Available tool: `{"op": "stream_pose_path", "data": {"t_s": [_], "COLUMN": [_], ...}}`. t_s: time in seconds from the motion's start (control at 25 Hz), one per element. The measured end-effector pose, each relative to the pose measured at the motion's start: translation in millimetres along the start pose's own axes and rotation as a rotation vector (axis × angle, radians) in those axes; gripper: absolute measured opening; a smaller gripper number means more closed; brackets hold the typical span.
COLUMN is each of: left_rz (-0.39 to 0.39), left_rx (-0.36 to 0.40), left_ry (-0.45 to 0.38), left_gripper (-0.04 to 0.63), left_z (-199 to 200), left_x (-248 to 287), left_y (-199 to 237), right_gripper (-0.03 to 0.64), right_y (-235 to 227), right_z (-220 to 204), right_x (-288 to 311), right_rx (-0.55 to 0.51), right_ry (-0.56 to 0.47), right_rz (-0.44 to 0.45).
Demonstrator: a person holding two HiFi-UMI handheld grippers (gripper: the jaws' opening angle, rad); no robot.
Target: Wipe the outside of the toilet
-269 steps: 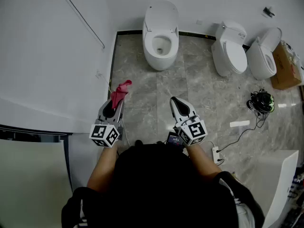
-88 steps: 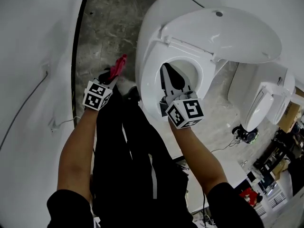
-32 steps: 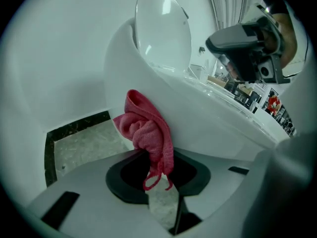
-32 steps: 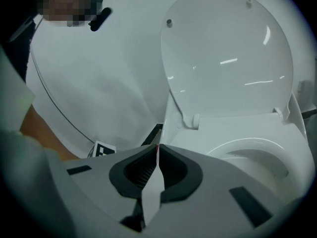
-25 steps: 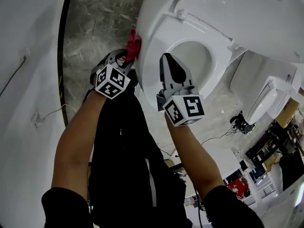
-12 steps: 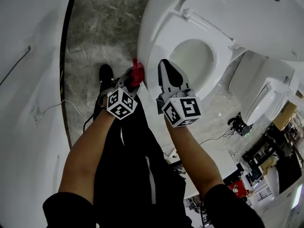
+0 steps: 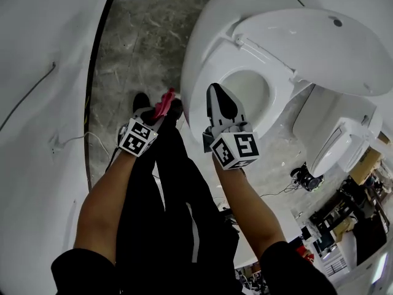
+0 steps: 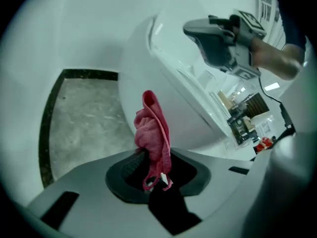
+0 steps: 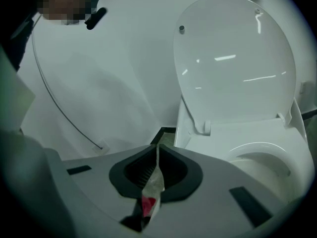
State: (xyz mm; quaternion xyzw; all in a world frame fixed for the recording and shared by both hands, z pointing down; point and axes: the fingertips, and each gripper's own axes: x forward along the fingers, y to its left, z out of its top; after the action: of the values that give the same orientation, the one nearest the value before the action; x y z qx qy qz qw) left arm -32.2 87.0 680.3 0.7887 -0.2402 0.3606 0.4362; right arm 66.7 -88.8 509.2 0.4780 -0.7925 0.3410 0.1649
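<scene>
The white toilet (image 7: 202,54) stands with its lid (image 7: 319,42) up and the bowl (image 7: 245,94) exposed. My left gripper (image 7: 158,114) is shut on a red cloth (image 7: 164,102), low beside the toilet's outer left side. In the left gripper view the cloth (image 8: 152,135) sticks up from the left gripper (image 8: 151,160) in front of the curved toilet wall (image 8: 173,108); I cannot tell whether they touch. My right gripper (image 7: 216,94) is shut with nothing in it, hanging over the front rim. The right gripper view shows the right gripper (image 9: 157,152), the lid (image 9: 233,58) and the seat (image 9: 262,152).
A white wall (image 7: 37,72) with a thin cable (image 7: 67,143) runs along the left, edged by a dark skirting strip (image 7: 98,60) and grey marble floor (image 7: 141,35). The person's dark legs and shoe (image 7: 141,100) are under the left gripper. A second toilet (image 7: 338,140) stands at right.
The left gripper and red cloth have slid down along the toilet's outer left side and drawn slightly away to the left. The right gripper has stayed shut over the front rim.
</scene>
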Motion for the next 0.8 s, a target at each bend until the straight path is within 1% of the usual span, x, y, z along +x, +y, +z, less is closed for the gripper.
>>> {"op": "stream_pose_path", "data": {"t_s": [0.08,0.2,0.32,0.44,0.52,0.64,0.72,0.8], "left_rz": [0.086,0.154,0.164,0.143,0.13,0.114,0.103,0.095], "left_rx": [0.015,0.088,0.157,0.221,0.273,0.345,0.375,0.398], "left_ry": [-0.07,-0.165,-0.237,-0.253,-0.242,-0.229,-0.217,-0.201], "left_gripper": [0.107,0.107,0.107,0.107,0.107,0.107,0.107,0.107], "left_z": [45.5,133.6,221.8,285.6,317.4,349.4,363.9,371.6], "left_x": [-13.3,-24.3,-11.7,10.8,26.6,53.1,67.9,77.1], "left_y": [47.5,105.3,143.2,164.5,172.9,176.3,181.4,188.3], "right_gripper": [0.04,0.04,0.04,0.04,0.04,0.04,0.04,0.04], "right_y": [-1.1,-4.0,-10.6,-13.1,-18.3,-33.0,-40.7,-42.3], "right_z": [10.5,24.9,37.0,46.7,50.1,59.8,69.2,73.8], "right_x": [1.5,5.2,13.7,25.2,36.0,50.4,58.6,66.3], "right_rx": [0.014,0.026,0.052,0.043,0.009,-0.066,-0.061,-0.044], "right_ry": [-0.012,-0.02,-0.037,-0.051,-0.05,-0.044,-0.057,-0.06], "right_rz": [-0.003,-0.013,-0.015,-0.037,-0.085,-0.187,-0.247,-0.276]}}
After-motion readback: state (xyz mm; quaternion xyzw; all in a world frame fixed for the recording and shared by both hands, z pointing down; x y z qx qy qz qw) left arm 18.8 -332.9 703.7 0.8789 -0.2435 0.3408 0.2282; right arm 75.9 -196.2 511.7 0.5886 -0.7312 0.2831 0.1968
